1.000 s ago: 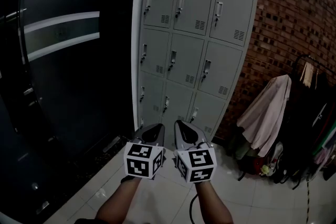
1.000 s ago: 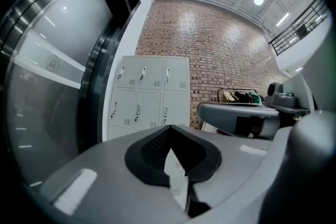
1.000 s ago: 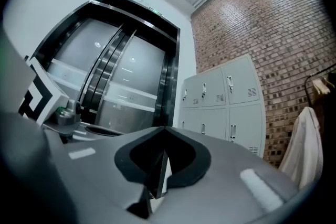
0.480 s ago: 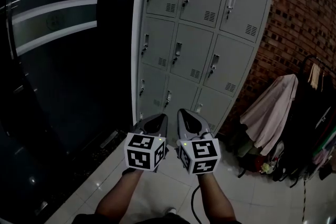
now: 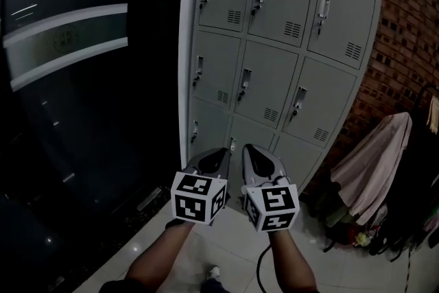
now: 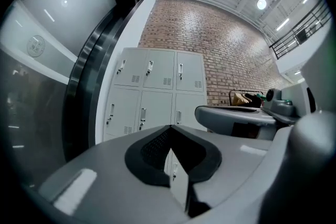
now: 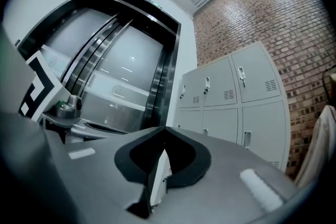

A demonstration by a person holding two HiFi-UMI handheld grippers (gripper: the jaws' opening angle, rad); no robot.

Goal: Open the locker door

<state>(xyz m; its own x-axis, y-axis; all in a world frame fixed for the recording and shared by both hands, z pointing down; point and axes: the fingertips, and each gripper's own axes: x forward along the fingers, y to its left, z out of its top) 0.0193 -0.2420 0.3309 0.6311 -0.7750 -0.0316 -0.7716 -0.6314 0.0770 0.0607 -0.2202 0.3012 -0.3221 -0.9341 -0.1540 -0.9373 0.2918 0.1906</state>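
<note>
Ahead of and above both grippers stands the tall grey steel locker bank [image 5: 274, 79] — nine small doors in three rows of three, each with a slim metal latch handle [image 5: 245, 81] near its left edge. Every door sits flush and closed. The left gripper [image 5: 218, 153] and the right gripper [image 5: 252, 151] hang side by side, close to each other and low in front of the bottom row, well apart from any door. Each gripper view shows its own jaws pressed together at the tips with nothing between them.

Beyond the left gripper's outer side is a dark glass panel [image 5: 82, 79]; past the right gripper's outer side, a red brick wall [image 5: 405, 24] and a pale garment [image 5: 374, 161] hanging.

By my reading, this is the approach step — no handle is reached yet, and which door is meant I cannot tell. Next, one gripper would need to rise towards a chosen handle, spread its jaws, close on the latch and pull the door outward on its hinge side.
</note>
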